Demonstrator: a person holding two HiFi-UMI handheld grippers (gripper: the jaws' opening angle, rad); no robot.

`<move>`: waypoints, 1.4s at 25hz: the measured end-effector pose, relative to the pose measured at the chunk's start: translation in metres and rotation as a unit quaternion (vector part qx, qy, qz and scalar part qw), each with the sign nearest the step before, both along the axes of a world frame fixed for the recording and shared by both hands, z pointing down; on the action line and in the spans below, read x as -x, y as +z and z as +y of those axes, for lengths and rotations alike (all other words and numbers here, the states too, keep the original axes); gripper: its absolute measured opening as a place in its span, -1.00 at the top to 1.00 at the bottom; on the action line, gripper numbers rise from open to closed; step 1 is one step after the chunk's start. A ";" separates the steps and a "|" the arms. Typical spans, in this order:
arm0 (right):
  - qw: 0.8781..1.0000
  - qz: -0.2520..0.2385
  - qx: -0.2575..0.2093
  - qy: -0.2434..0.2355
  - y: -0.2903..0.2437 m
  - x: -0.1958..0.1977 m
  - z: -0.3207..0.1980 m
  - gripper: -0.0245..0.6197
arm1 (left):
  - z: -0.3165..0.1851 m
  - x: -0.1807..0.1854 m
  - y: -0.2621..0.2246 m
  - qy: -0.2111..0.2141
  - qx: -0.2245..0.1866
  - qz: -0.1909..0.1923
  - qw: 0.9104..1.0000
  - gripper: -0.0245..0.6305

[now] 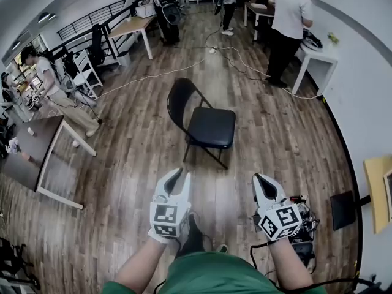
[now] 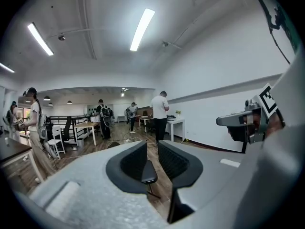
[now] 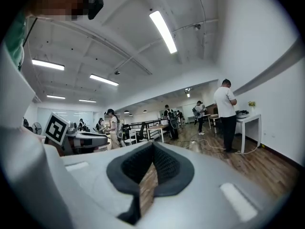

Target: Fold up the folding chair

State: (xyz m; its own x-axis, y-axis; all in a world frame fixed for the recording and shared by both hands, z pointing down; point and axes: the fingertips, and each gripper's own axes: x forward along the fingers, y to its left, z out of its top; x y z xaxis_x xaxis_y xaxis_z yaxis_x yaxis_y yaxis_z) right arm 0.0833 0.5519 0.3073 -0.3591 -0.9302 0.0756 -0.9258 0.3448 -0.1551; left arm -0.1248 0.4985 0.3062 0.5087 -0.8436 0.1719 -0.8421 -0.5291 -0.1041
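Observation:
A black folding chair (image 1: 207,126) stands unfolded on the wooden floor in the middle of the head view, its round backrest to the left and its seat to the right. My left gripper (image 1: 181,174) and right gripper (image 1: 260,180) hover side by side short of the chair, both shut with nothing between the jaws and apart from it. In the left gripper view the chair seat (image 2: 148,171) shows through the narrow slit of the left gripper (image 2: 152,145). The right gripper (image 3: 153,145) has its pads meeting at the tips, with only floor beyond.
A person (image 1: 288,17) stands at a white desk (image 1: 318,57) at the back right. Another person (image 1: 54,87) stands at the left beside a dark table (image 1: 37,155). Cables (image 1: 236,60) run across the floor behind the chair. A wooden table (image 1: 131,26) and a white chair (image 1: 84,72) stand at the back left.

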 end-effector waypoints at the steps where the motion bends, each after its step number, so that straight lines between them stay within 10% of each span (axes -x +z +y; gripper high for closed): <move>1: 1.000 -0.005 0.005 0.005 0.002 -0.002 -0.009 0.91 | -0.010 -0.001 0.001 0.004 0.001 0.002 1.000 0.68; 18: 0.995 0.016 0.043 0.090 0.015 0.020 -0.197 0.91 | -0.234 0.021 0.027 0.062 0.021 0.024 0.998 0.68; 35: 0.991 0.011 0.081 0.107 0.052 0.026 -0.300 0.91 | -0.338 0.028 0.062 0.070 0.055 0.015 0.996 0.68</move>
State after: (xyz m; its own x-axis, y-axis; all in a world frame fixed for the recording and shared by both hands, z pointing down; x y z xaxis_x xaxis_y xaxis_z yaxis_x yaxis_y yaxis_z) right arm 0.0571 0.2524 0.3596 -0.1526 -0.9598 0.2357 -0.9786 0.1134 -0.1716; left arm -0.1529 0.1603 0.3686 0.6268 -0.7405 0.2425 -0.7607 -0.6489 -0.0154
